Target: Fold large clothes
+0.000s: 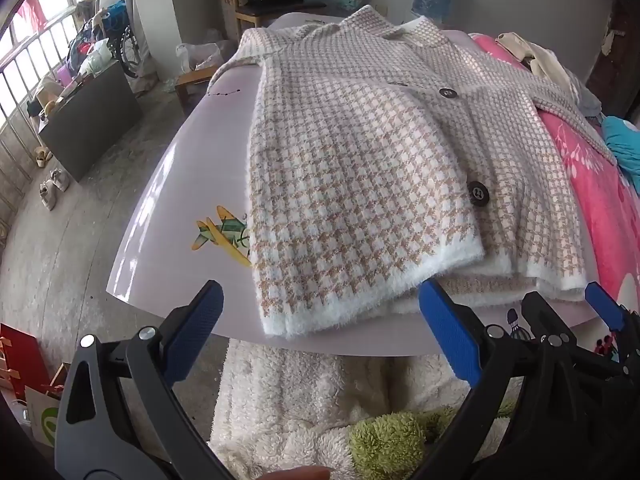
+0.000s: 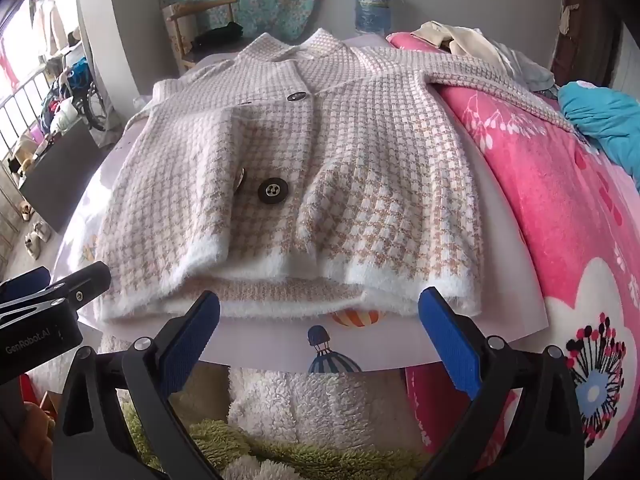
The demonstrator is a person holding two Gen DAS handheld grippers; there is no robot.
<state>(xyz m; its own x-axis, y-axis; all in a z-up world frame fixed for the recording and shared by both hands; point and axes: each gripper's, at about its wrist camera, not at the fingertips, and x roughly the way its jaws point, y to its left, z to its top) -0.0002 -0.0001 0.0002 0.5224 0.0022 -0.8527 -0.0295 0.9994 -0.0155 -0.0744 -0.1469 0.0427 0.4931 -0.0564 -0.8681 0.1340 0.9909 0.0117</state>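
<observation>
A beige-and-white houndstooth knit cardigan (image 1: 360, 152) with dark buttons lies flat on a pale printed board (image 1: 160, 216); its white fuzzy hem faces me. It also shows in the right wrist view (image 2: 360, 168), one sleeve reaching right over the pink blanket (image 2: 560, 208). My left gripper (image 1: 320, 332) is open and empty, just short of the hem's left part. My right gripper (image 2: 320, 332) is open and empty, just below the hem's middle; it also shows in the left wrist view (image 1: 568, 312).
The board (image 2: 400, 344) rests on a bed with the pink blanket (image 1: 600, 208). A white and green fleece (image 1: 320, 408) lies below the board's near edge. Loose clothes (image 2: 600, 120) lie at the far right. A chair (image 1: 272, 4), a water jug (image 2: 372, 8) and clutter stand behind.
</observation>
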